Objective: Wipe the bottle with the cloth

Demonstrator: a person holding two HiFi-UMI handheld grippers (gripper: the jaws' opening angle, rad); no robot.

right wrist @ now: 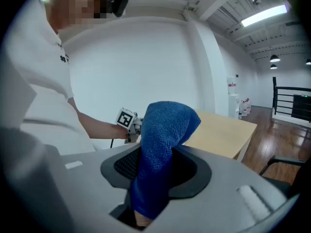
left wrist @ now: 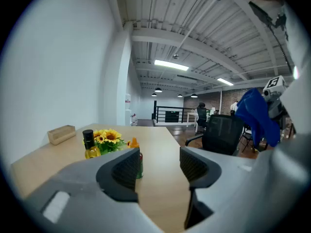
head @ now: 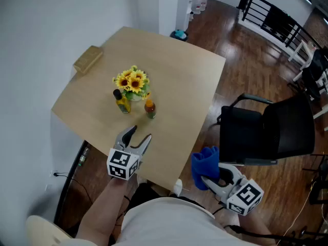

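In the head view, my left hand-held gripper (head: pixel 141 133) hovers over the bench (head: pixel 174 70) with jaws spread, on my side of the sunflowers (head: pixel 132 81). I think it is ready to steady a bottle. The orange-capped bottle (head: pixel 149 108) and the black-capped bottle (head: pixel 122 102) stand just beside the sunflowers.

In the left gripper view, nothing is between the spread jaws. The orange-capped bottle shows past them, so I judge it is the target.

In the right gripper view, my right hand-held gripper (right wrist: pixel 155 171) pinches the blue cloth (right wrist: pixel 163 140), well apart from the sunflowers, so it is kept ready for wiping.
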